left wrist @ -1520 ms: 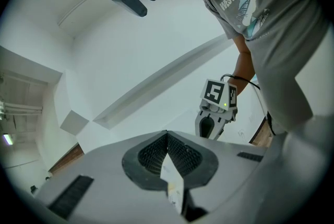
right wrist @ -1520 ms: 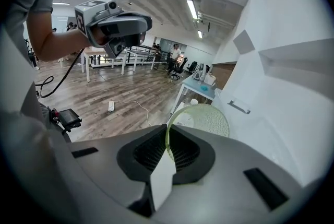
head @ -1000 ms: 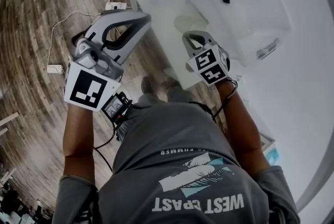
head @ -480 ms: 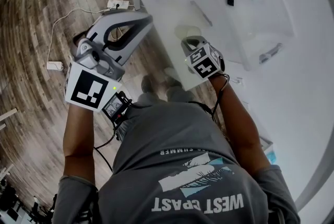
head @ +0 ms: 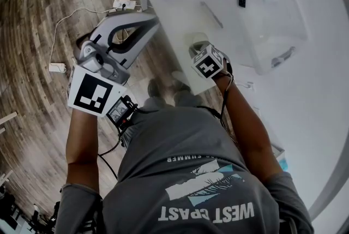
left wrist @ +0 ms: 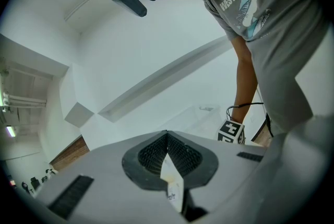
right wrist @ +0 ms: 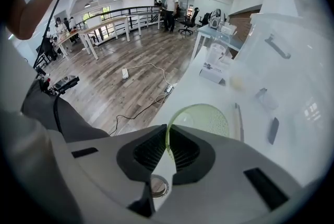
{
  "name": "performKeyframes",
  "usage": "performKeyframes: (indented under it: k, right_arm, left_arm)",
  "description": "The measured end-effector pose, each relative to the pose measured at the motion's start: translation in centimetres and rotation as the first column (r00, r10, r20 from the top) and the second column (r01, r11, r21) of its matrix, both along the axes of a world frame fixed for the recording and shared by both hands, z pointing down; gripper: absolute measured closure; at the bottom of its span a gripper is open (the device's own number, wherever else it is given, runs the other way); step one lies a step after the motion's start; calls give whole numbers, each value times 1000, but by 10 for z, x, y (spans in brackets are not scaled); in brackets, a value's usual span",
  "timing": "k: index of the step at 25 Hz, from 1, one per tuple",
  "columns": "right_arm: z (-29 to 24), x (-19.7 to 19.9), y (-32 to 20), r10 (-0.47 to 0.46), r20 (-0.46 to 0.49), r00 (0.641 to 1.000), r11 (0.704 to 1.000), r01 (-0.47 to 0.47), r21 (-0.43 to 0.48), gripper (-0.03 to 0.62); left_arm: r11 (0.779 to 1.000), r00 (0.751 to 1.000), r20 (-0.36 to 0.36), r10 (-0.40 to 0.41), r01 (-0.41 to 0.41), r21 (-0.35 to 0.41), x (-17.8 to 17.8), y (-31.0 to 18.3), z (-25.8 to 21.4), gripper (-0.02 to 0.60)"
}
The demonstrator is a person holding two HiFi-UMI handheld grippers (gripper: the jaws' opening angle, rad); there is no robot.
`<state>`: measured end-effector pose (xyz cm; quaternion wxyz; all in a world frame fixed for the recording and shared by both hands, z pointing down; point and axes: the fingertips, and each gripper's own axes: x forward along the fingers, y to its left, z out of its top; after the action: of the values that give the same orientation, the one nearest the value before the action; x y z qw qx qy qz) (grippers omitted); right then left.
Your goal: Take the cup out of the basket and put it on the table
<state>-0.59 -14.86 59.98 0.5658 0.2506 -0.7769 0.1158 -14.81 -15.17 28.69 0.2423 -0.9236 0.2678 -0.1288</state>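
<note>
The right gripper (right wrist: 168, 140), tipped steeply down, pinches the near rim of the green cup (right wrist: 203, 119), which hangs just beyond its jaws above the table (right wrist: 209, 93) edge, perhaps not yet touching; the left gripper (left wrist: 167, 152), closed and empty, is farther off.

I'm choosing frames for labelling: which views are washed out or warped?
Head view: the white table is blown out, so things on it look faint. Right gripper view: wide-angle bending and dark corners, yet the green cup is crisp. Left gripper view: same warp, bright blank background, a mosaic patch at the top.
</note>
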Motion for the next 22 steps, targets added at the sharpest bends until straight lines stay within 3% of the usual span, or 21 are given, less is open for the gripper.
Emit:
performKeyframes:
  k: [14,22]
  right_arm:
    - [26,10,4,-83,-177,981,993,65,-101,561]
    - [23,12,-4,-95,-209,973,993,78,-85,549]
  left_arm:
    - [1000,1000,8,1,-1,-7,-1,5,5,572]
    - [1000,1000,10,1,-1,-7,-4,7,5,572]
